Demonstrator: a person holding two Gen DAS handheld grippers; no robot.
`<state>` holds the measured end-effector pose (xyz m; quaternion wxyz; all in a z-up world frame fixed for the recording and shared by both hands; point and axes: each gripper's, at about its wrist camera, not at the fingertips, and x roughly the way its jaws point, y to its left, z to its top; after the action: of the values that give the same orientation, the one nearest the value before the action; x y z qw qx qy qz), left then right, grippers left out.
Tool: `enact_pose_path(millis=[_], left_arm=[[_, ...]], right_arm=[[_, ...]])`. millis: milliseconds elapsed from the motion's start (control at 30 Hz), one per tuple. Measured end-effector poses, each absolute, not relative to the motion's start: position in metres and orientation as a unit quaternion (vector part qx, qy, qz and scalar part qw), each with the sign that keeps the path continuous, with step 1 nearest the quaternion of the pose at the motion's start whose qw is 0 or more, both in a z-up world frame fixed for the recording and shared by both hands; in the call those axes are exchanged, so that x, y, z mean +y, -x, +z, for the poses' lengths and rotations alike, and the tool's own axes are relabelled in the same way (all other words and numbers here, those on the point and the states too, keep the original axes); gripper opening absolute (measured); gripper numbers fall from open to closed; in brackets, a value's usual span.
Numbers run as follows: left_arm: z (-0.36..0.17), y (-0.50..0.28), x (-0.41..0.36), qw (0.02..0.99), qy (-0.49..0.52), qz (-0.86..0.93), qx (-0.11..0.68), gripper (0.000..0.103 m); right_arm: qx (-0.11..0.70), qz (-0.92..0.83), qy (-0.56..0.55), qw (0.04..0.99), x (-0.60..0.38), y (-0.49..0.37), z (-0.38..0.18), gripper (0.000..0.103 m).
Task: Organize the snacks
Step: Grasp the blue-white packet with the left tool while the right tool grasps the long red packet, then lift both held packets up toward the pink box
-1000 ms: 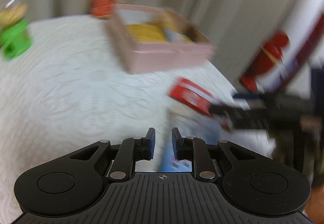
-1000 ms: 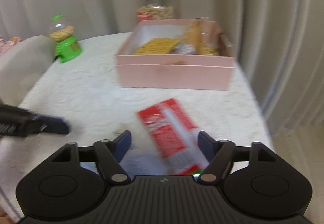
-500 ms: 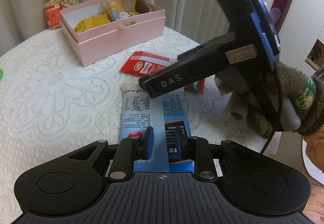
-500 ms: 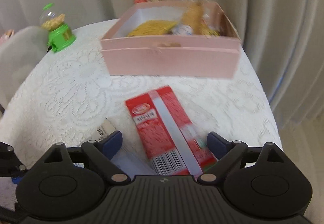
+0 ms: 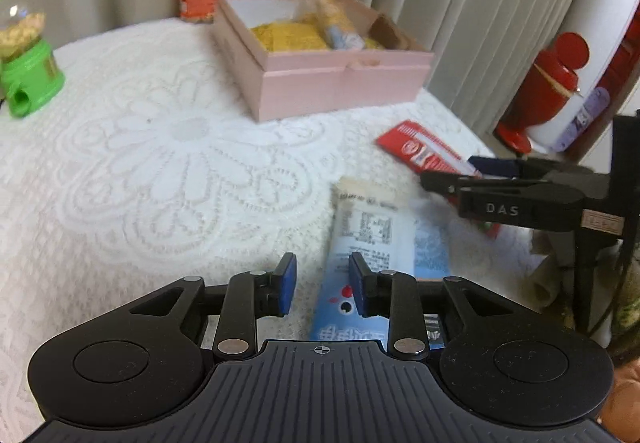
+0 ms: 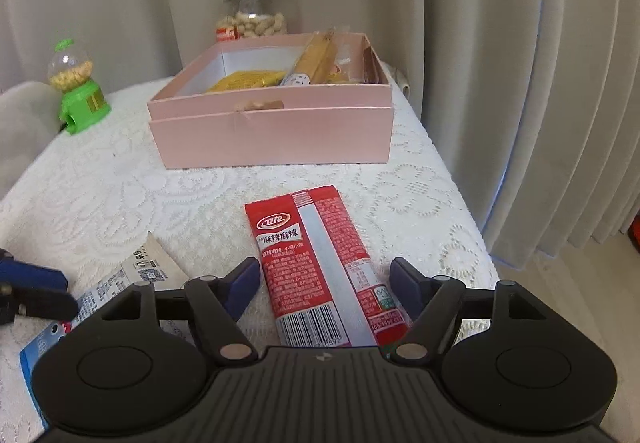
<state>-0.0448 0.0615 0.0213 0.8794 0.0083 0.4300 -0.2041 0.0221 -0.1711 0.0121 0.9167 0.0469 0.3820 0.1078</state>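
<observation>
The worktop [image 6: 120,183] wore a white lace cloth with a large flower pattern. The box [image 6: 272,135] was pale pink, with yellow packets inside. One snack packet [image 6: 320,267] was red with a silver stripe and a barcode; the other [image 5: 360,243] was light blue and white. The candy dispenser [image 6: 80,95] was bright green. The curtains [image 6: 520,83] were beige.

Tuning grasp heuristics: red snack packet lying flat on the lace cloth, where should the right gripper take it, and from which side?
Grip the red snack packet across its narrow width near the barcode end, coming down from above and from the near edge. It lies flat, long axis pointing toward the pink box, and the right gripper already straddles it, jaws having just narrowed, pads not touching.
</observation>
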Motion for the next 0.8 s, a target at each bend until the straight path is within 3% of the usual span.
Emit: enact_pose_path(millis=[367, 667, 800], left_arm=[[0.014, 0.081, -0.023, 0.857, -0.165, -0.244, 0.424, 0.035], [0.008, 0.087, -0.04, 0.842, -0.204, -0.267, 0.423, 0.067], [0.01, 0.084, -0.032, 0.854, -0.2, -0.256, 0.407, 0.064]], right_arm=[[0.368, 0.13, -0.145, 0.909, -0.199, -0.022, 0.009, 0.075], [0.363, 0.137, -0.178, 0.904, -0.207, -0.02, 0.007, 0.075], [0.361, 0.139, -0.19, 0.902, -0.21, -0.019, 0.007, 0.075]])
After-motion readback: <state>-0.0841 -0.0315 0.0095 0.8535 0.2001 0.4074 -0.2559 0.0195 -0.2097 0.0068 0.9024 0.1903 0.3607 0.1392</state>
